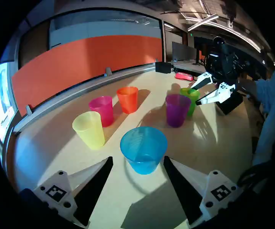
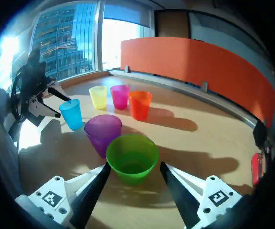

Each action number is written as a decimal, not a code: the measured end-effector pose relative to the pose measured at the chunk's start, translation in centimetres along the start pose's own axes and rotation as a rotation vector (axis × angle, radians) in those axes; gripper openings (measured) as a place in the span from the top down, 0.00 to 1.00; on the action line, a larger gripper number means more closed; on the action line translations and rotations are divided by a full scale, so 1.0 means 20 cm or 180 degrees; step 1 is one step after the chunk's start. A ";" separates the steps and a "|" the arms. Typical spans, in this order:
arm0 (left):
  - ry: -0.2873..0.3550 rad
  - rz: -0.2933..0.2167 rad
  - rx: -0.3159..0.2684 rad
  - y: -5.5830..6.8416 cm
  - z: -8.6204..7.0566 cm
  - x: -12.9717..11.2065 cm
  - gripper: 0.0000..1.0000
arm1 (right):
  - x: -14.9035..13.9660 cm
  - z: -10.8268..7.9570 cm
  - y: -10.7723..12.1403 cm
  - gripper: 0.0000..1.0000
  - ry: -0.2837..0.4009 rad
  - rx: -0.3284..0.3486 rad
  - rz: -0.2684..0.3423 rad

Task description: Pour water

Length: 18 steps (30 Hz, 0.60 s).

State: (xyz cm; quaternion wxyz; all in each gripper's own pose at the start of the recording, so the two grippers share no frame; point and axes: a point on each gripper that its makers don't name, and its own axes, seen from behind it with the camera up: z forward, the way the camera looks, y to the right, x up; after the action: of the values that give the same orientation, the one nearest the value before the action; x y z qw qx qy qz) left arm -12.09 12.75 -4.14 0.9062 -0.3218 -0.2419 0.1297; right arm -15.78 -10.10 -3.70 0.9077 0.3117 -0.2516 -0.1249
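Several plastic cups stand on a light wooden table (image 1: 213,137). In the left gripper view, the blue cup (image 1: 143,149) stands upright just ahead of my left gripper (image 1: 137,165), whose fingers are open on either side of it without touching. Behind it are the yellow cup (image 1: 89,129), pink cup (image 1: 103,110), orange cup (image 1: 127,99), purple cup (image 1: 177,109) and green cup (image 1: 190,98). In the right gripper view, the green cup (image 2: 132,157) sits between the open fingers of my right gripper (image 2: 134,168), with the purple cup (image 2: 103,133) just behind. A little water lies in the green cup.
An orange wall panel (image 1: 80,65) and a raised ledge run along the table's far edge. A red object (image 1: 184,76) and a black box (image 1: 163,67) lie at the far end. A person's sleeve (image 1: 269,114) is on the right. Windows (image 2: 68,34) face the table.
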 end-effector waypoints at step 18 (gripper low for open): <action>0.0132 -0.0101 0.0312 -0.08 -0.14 -0.04 0.01 | -0.01 -0.22 0.05 0.00 0.0251 -0.0339 0.0195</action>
State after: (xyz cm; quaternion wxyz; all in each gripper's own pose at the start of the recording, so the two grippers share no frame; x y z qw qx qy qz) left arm -11.15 9.70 -5.30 0.9276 -0.2757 -0.2215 0.1204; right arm -13.50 -7.07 -6.18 0.9356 0.2598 -0.2181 -0.0979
